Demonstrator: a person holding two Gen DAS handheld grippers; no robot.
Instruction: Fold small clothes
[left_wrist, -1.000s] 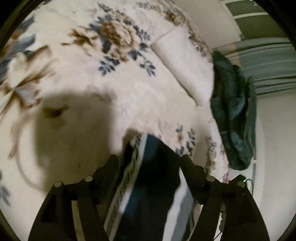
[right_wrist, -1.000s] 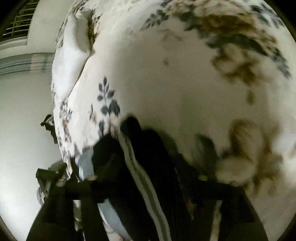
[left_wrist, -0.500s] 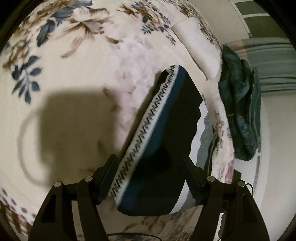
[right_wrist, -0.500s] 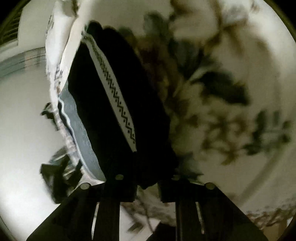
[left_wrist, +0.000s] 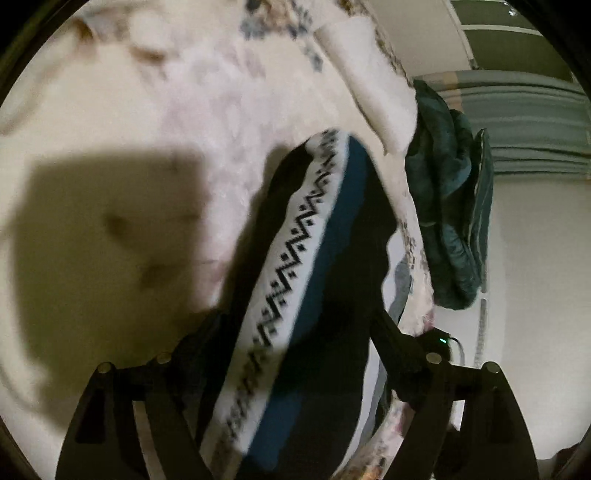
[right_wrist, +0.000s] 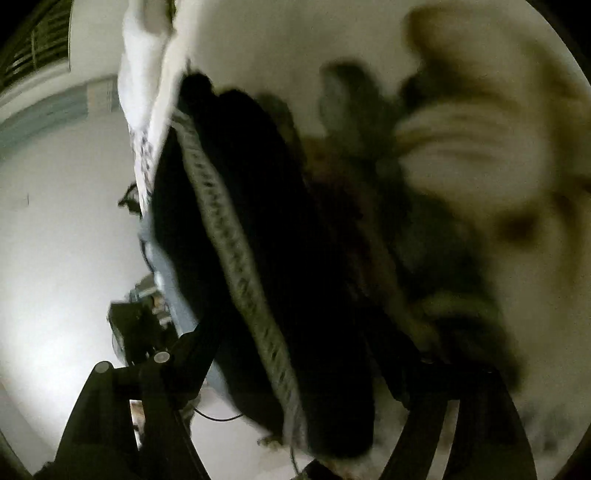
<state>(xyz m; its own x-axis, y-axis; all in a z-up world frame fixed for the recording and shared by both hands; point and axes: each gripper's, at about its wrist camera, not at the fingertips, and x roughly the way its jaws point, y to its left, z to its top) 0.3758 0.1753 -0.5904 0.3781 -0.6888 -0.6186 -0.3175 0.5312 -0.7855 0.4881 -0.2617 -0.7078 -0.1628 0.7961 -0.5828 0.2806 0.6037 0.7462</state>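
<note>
A dark folded garment (left_wrist: 332, 280) with a white zigzag-patterned band and a teal stripe lies on the floral bedspread (left_wrist: 110, 129). It runs between the fingers of my left gripper (left_wrist: 295, 328), whose jaws stand wide apart around it. In the right wrist view the same garment (right_wrist: 266, 229), black with a pale patterned band, sits between the fingers of my right gripper (right_wrist: 306, 350), whose jaws are also spread. Both views are motion-blurred. I cannot tell whether the fingers touch the cloth.
A white pillow (left_wrist: 369, 74) lies at the bed's far edge. A dark teal blanket (left_wrist: 454, 206) hangs beyond the bed on the right. A pale blue-grey cloth (right_wrist: 166, 266) lies under the garment near the bed edge. Dark equipment with cables (right_wrist: 136, 332) stands on the floor.
The right gripper's jaws have spread from a narrow stance half a second ago. The left gripper has come closer to the garment, which fills more of its view.
</note>
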